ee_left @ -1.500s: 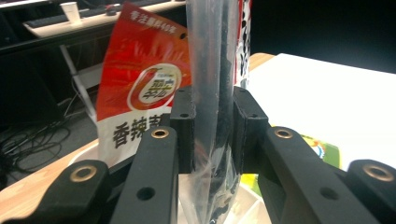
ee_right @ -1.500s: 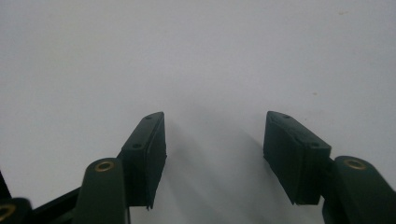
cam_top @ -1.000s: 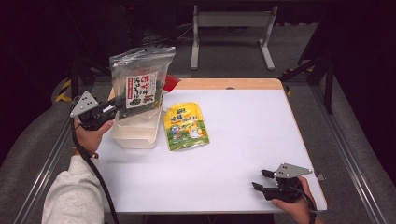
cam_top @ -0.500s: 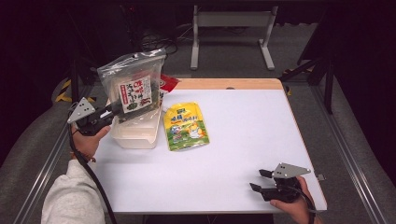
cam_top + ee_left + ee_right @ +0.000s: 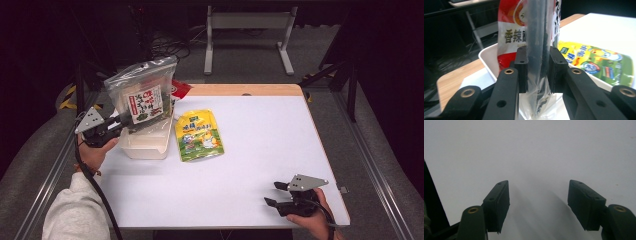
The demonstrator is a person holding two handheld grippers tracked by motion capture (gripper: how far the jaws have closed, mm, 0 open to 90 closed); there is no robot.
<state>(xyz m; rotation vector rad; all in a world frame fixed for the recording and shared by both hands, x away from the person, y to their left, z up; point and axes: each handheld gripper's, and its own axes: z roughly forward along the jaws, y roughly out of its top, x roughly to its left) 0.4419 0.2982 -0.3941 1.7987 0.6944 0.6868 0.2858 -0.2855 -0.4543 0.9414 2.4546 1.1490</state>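
We see the table (image 5: 260, 150), then the tub (image 5: 145, 145) at its left edge. Our left gripper (image 5: 116, 126) pinches the bag (image 5: 142, 95) upright, directly above the tub. Our right gripper (image 5: 274, 194), far off, has just been opening, its jaws spread and empty.

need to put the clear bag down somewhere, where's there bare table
The white table is bare from the yellow pouch rightward to its right edge, and along the front between the pouch and the open right gripper. The back-left corner is crowded: the white tray, a red packet, and the left gripper holding the clear bag over them.
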